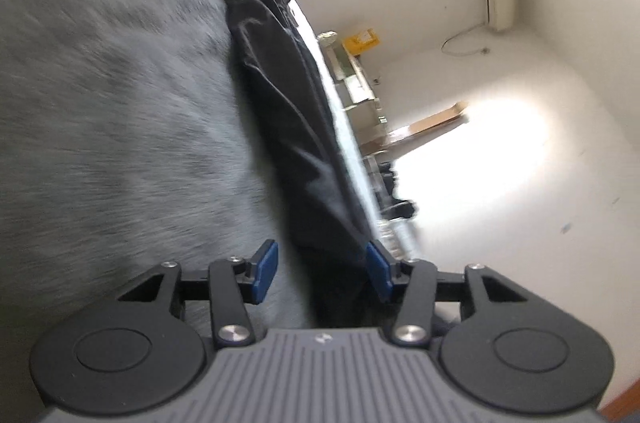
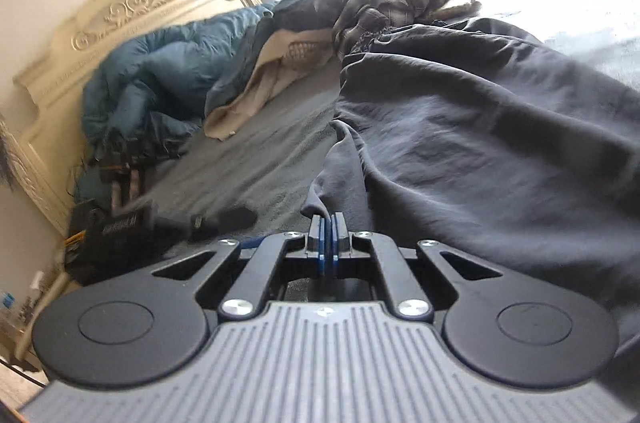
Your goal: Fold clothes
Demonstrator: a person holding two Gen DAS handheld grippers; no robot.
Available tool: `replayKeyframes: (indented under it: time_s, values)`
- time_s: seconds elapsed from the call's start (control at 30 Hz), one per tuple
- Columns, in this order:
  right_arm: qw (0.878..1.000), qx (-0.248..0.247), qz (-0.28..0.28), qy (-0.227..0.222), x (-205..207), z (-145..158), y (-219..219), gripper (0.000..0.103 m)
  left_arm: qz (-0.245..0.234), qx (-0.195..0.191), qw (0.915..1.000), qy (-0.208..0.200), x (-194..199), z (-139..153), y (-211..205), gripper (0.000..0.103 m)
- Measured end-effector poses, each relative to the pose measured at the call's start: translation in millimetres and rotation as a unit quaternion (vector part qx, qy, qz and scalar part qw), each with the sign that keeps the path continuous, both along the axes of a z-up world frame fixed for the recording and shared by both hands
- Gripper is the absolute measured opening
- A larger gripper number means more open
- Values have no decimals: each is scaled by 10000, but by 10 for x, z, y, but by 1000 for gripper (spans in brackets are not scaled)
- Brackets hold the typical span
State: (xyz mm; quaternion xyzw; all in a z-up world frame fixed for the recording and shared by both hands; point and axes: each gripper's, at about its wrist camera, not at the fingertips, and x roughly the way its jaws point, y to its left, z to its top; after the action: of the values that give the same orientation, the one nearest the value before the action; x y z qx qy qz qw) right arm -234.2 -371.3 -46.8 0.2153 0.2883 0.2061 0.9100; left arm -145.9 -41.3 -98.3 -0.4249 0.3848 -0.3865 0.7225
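Two grippers, right fingers (image 2: 328, 239) pinching dark trousers (image 2: 480, 127) hem, left fingers (image 1: 322, 271) half-open astride them, rolled sideways

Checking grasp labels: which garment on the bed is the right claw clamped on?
The dark navy garment, nearest the camera: the right claw pinches its edge. The plaid one and the teal one lie untouched further back.

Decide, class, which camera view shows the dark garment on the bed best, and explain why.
The right wrist view: the dark garment spreads broadly across the bed, one edge pinched by the right gripper. The left wrist view shows only a narrow blurred strip of it.
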Motion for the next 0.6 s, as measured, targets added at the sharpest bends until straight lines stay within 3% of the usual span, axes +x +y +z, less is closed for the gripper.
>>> replayKeyframes:
  time_s: [0.23,0.3,0.37,0.47,0.6]
  values:
    - [9995,262,24,-162,36,-9,-173,2,-301,32,9992,271,245,-14,-430,49]
    - [9993,288,57,-215,30,0,-190,2,-405,21,9987,322,272,-10,-539,41]
    - [9993,232,143,-260,25,18,-180,2,-509,-37,9979,392,289,-10,-612,11]
    - [9991,134,302,-272,40,47,-138,2,-500,31,9982,329,242,64,-607,5]
    - [9970,67,712,-293,54,100,-8,2,-219,182,9993,254,96,172,-378,4]
